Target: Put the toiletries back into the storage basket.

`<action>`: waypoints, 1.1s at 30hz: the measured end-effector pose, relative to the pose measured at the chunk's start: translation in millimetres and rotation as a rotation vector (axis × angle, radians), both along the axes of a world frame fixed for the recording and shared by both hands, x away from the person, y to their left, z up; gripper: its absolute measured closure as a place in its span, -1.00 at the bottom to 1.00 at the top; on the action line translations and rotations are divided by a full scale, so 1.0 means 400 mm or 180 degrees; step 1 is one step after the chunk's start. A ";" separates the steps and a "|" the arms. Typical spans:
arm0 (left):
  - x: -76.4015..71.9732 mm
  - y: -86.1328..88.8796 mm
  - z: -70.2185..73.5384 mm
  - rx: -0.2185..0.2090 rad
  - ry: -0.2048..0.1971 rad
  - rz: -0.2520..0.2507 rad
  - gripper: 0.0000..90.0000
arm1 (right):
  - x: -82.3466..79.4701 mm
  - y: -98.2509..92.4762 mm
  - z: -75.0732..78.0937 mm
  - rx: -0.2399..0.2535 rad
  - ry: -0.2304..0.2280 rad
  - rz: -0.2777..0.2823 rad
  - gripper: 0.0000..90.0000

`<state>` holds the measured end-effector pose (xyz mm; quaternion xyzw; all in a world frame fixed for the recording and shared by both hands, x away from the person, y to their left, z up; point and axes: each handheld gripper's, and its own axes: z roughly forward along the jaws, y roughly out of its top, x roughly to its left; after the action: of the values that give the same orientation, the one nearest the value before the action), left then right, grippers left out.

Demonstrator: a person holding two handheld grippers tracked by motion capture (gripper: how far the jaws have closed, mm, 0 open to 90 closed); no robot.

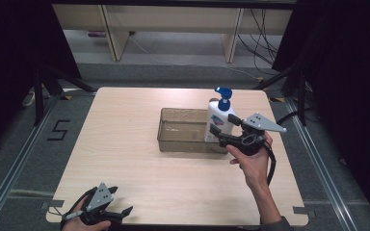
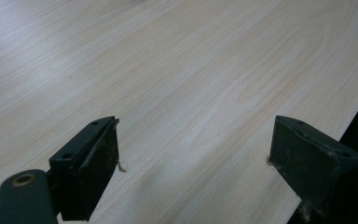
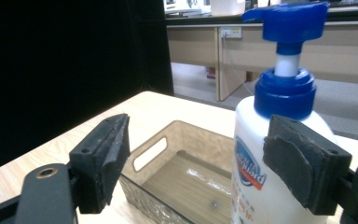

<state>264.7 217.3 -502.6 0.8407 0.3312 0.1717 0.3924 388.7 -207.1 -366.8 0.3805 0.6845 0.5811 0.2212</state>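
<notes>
A white pump bottle (image 1: 219,118) with a blue pump head and a blue-and-red label stands upright at the right end of a clear brownish plastic basket (image 1: 178,140), seemingly inside it. My right gripper (image 1: 224,125) is at the bottle's right side, open. In the right gripper view its jaws are wide apart (image 3: 205,158); the right one overlaps the bottle (image 3: 265,154), the left one hangs over the basket (image 3: 186,182), which holds nothing else. My left gripper (image 1: 120,199) is low at the table's front left edge, open over bare wood (image 2: 193,154).
The light wooden table (image 1: 125,144) has open surface left of and in front of the basket. Its front edge runs just under the left gripper. Dark curtains flank both sides; desk legs and cables stand on the floor beyond the far edge.
</notes>
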 end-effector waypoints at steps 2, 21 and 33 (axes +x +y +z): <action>0.000 0.000 0.000 0.0002 -0.0002 -0.0001 -0.66 | 0.001 0.005 -0.004 -0.0007 -0.0001 0.0022 -0.53; 0.000 0.002 0.002 0.0038 -0.0005 0.0021 -0.66 | -0.020 0.046 -0.057 -0.0064 0.0223 0.0211 -0.59; 0.000 0.002 0.001 0.0026 0.0008 0.0000 -0.66 | -0.034 0.061 -0.091 -0.0119 0.0345 0.0310 -0.59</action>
<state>264.7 218.0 -502.4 0.8425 0.3310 0.1719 0.3886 375.1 -182.7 -403.3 0.3734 0.7240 0.5568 0.1623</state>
